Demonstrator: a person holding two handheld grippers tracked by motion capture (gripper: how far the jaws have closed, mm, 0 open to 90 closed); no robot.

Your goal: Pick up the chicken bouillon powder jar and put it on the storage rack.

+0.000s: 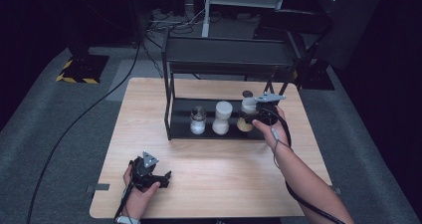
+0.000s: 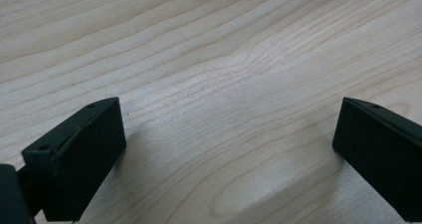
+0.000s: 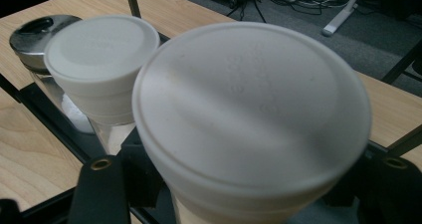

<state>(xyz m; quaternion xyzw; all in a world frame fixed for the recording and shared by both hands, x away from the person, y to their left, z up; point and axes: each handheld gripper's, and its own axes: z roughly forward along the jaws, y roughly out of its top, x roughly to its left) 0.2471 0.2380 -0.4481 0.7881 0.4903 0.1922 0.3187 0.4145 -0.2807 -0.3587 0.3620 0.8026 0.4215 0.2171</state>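
Gripping the jar (image 3: 251,129) below its lid beside the rack (image 1: 171,109) post, our right fingers (image 3: 97,194) mind slippery, breakable glass; left fingers (image 2: 74,157) rest open.

Table: a light wood tabletop (image 1: 209,184) is sitting in the middle of the frame, its grain catching a soft glare.
Rack: a black metal shelf rack (image 1: 224,55) is standing on the far half of the table.
Floor: grey carpet (image 1: 59,149) is spreading all around.
Cable: a black cable (image 1: 84,115) is snaking across the floor at the left.
Hazard base: a black base edged in yellow-and-black tape (image 1: 82,67) is sitting at far left.
Light: the tabletop is glowing while the room behind is fading to near black.
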